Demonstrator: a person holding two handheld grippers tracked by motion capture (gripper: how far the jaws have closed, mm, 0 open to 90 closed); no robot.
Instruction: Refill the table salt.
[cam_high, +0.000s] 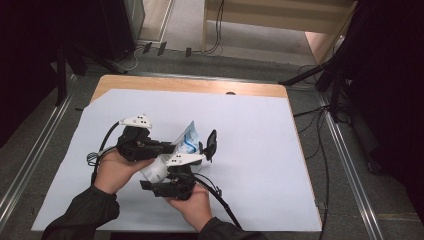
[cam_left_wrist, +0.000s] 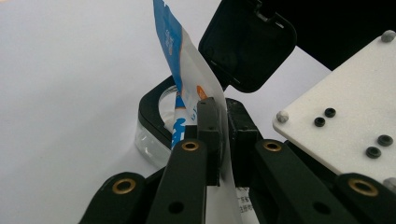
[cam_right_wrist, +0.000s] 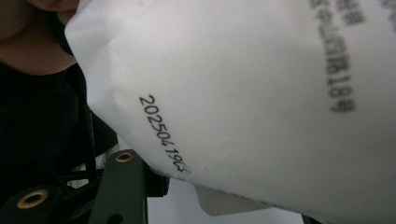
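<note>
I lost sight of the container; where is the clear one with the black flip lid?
High view: the clear container sits mid-table just beyond the right gripper, lid open; in the left gripper view it is behind the pouch.

The left gripper (cam_left_wrist: 218, 135) pinches the pouch (cam_left_wrist: 191, 79) over an open jar (cam_left_wrist: 154, 126) with its black lid (cam_left_wrist: 247, 42) raised.

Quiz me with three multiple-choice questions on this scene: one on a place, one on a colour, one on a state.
1. Where is the clear container?
A. On the white sheet
B. On the floor
C. On the shelf

2. The pouch's printed side is white and:
A. red
B. blue
C. green

3. The container's black lid is:
A. shut
B. missing
C. flipped open

A: the container rests on the sheet.
B: blue print shows beside the left gripper.
C: the lid stands raised above the rim.
</note>
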